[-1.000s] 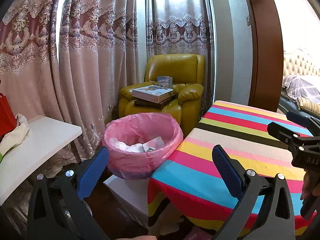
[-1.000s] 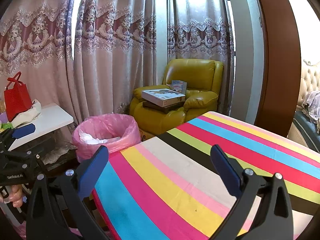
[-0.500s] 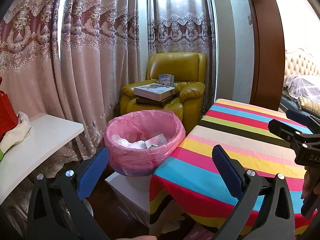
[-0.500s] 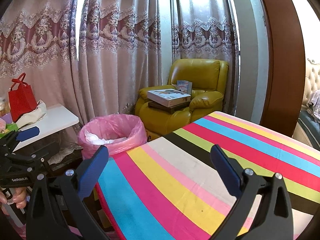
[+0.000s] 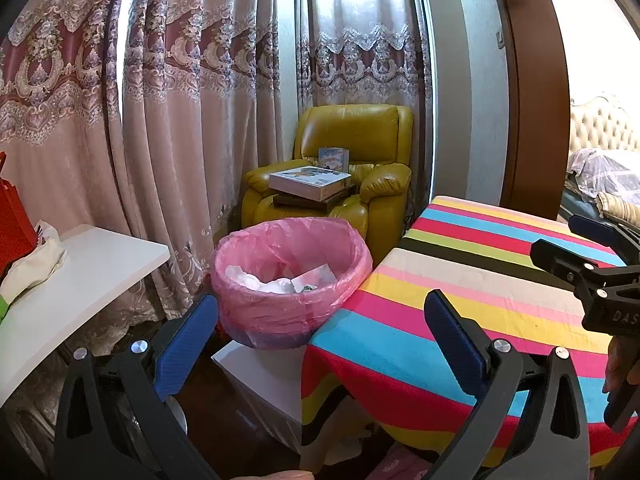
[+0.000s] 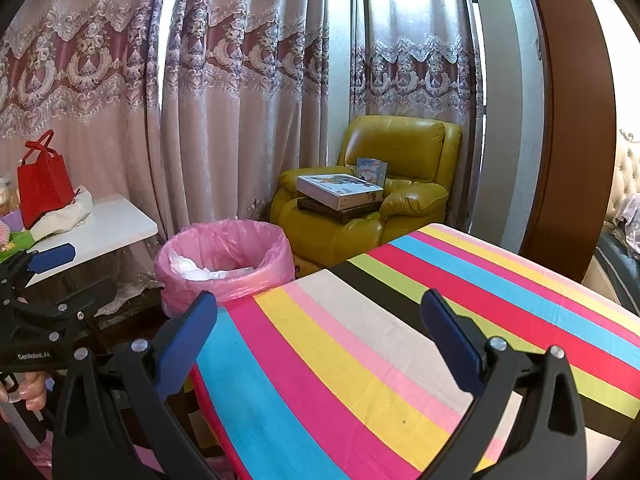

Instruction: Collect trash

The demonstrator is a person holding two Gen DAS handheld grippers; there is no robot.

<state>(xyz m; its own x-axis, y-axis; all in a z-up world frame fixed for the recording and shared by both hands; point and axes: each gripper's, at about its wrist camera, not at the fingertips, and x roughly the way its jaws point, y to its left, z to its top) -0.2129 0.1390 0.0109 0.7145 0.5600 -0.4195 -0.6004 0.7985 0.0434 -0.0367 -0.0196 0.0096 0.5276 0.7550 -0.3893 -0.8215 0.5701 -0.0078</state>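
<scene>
A bin lined with a pink bag stands by the striped table's left corner, on a white box. White crumpled paper and a wrapper lie inside it. My left gripper is open and empty, held low in front of the bin and the table corner. My right gripper is open and empty above the striped tablecloth. Each gripper shows in the other's view: the right one over the table, the left one left of the bin. No loose trash shows on the cloth.
A yellow armchair with boxes on its seat stands behind the bin. A white side table at left carries a red bag and a cloth. Curtains hang behind; a wooden door frame and a bed are at right.
Both views have shifted slightly, so the bin sits a little higher and further right in each. Both grippers have stayed open and empty.
</scene>
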